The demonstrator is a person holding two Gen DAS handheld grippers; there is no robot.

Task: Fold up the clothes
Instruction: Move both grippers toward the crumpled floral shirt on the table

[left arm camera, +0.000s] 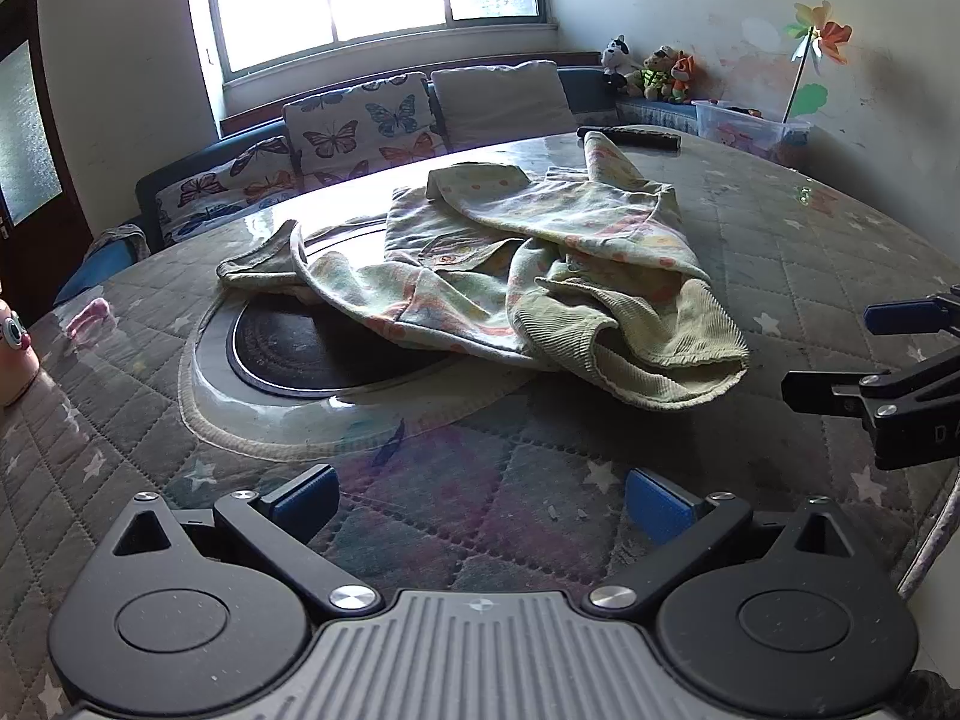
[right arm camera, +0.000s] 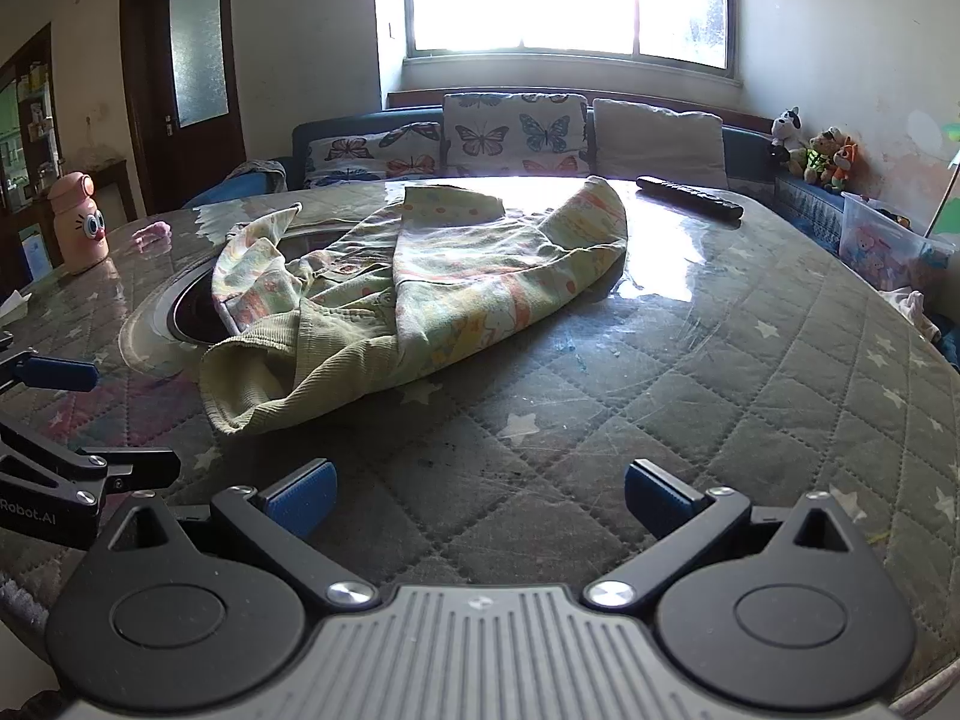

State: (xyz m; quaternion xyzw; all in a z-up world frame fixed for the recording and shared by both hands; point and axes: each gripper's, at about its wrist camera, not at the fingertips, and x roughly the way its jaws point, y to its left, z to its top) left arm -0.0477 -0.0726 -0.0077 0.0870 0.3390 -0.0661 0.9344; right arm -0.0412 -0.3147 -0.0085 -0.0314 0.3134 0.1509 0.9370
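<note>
My left gripper (left arm camera: 480,501) and my right gripper (right arm camera: 480,498) both hang low over the near edge of the worktop (right arm camera: 690,396), jaws spread wide with nothing between them. The garment (left arm camera: 510,276) lies rumpled near the middle of the worktop, partly draped over the dark round inset (left arm camera: 300,354), its printed lining turned outward and a green corduroy cuff (left arm camera: 666,348) pointing toward me. I judge it light and limp: it will sag and slide on the glossy cover, so a pinch on a thick hem or the cuff edge should hold better than loose cloth in the middle. Rumpled as it is, I would not call it folded. The left view shows how far the cloth covers the inset and a sleeve (left arm camera: 264,264) trailing off to that side. The right view alone shows a pink bottle (right arm camera: 78,222) at the far left edge; a remote control (right arm camera: 690,195) lies behind the garment, well apart.
</note>
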